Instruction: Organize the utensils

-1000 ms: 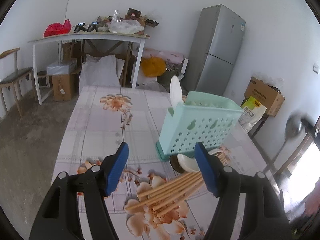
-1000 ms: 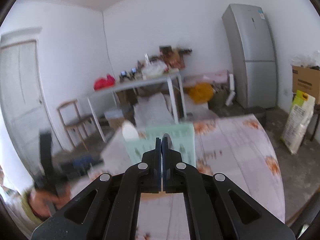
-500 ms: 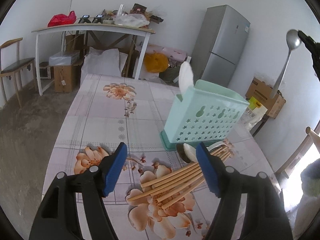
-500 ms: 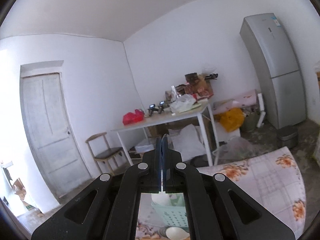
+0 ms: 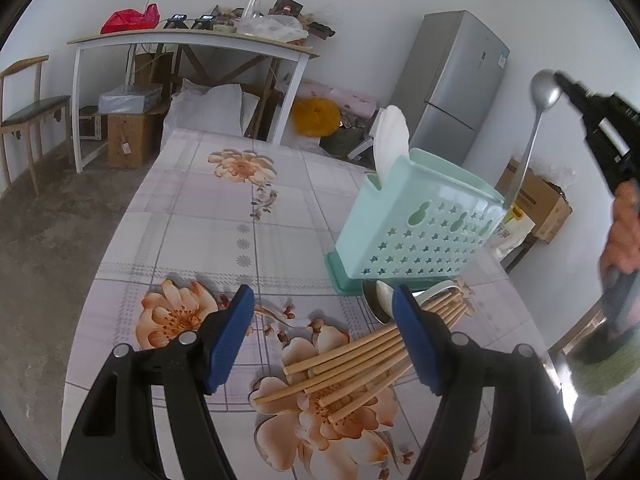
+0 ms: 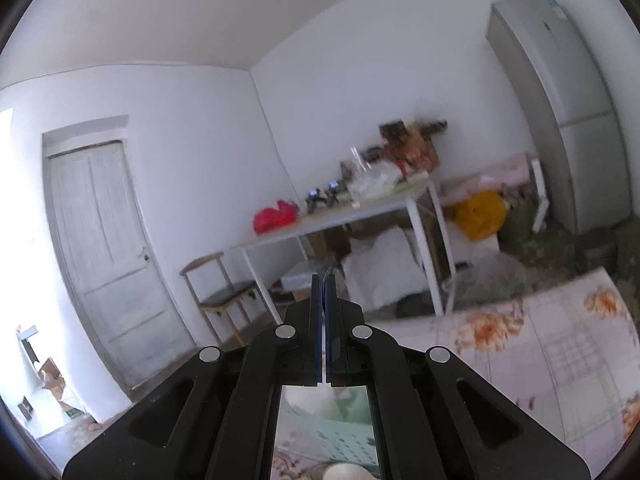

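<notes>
My left gripper (image 5: pixel 322 296) is open, its blue pads (image 5: pixel 228 336) hanging just above a bundle of wooden chopsticks (image 5: pixel 352 368) on the floral tablecloth (image 5: pixel 200 216). The right pad hides part of the bundle. Behind it stands a mint utensil basket (image 5: pixel 420 220) with a white spoon (image 5: pixel 390 136) upright in its left end. My right gripper (image 5: pixel 564 82) (image 6: pixel 323 280) is shut on the bowl of a metal spoon (image 5: pixel 544 92). The spoon's handle hangs down behind the basket's right rim. The basket (image 6: pixel 332 428) shows under the right gripper's frame.
A dark spoon (image 5: pixel 376 300) and a white ceramic spoon (image 5: pixel 436 290) lie at the basket's foot. A person's hand (image 5: pixel 624 232) is at the right edge. Beyond the table stand a cluttered white desk (image 5: pixel 192 40), a chair (image 5: pixel 28 108) and a fridge (image 5: pixel 460 80).
The right gripper has carried the metal spoon up from the right and over the basket's right end. The left gripper has sunk slightly toward the chopsticks, staying open.
</notes>
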A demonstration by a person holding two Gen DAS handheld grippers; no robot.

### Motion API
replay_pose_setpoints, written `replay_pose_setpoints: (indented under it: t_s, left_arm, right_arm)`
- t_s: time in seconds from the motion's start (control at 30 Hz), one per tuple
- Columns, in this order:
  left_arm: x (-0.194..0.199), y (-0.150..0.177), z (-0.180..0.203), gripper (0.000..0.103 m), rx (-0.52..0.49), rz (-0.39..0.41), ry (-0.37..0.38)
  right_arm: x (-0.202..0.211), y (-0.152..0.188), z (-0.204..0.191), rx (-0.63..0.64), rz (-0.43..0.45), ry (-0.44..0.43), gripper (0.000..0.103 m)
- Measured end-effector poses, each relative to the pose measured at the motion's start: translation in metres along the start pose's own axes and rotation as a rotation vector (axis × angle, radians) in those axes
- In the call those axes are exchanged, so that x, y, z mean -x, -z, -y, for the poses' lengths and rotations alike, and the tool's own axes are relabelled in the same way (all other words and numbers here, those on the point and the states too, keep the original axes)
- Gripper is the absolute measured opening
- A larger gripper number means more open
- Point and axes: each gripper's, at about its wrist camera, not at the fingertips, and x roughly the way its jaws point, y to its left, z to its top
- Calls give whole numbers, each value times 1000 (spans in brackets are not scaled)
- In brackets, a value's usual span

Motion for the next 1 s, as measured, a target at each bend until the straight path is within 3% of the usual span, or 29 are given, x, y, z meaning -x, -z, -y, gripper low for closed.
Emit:
replay_pose_setpoints:
  t_s: [0.27, 0.53, 0.77, 1.0]
  left_arm:
    - [-4, -1, 1, 69, -3, -6, -5]
    - [-2, 0, 2, 69, -5, 0, -1]
    - [4, 2, 0, 69, -7, 11, -5]
    - [7, 3, -8, 69, 8, 14, -13]
  right_arm:
    - [0, 22, 25, -113, -56, 5, 0]
    - [10, -10, 8, -100, 37, -84, 0]
    - [-1, -22, 5, -65, 75, -89, 0]
    - [-26, 14, 29, -105, -36, -2, 0]
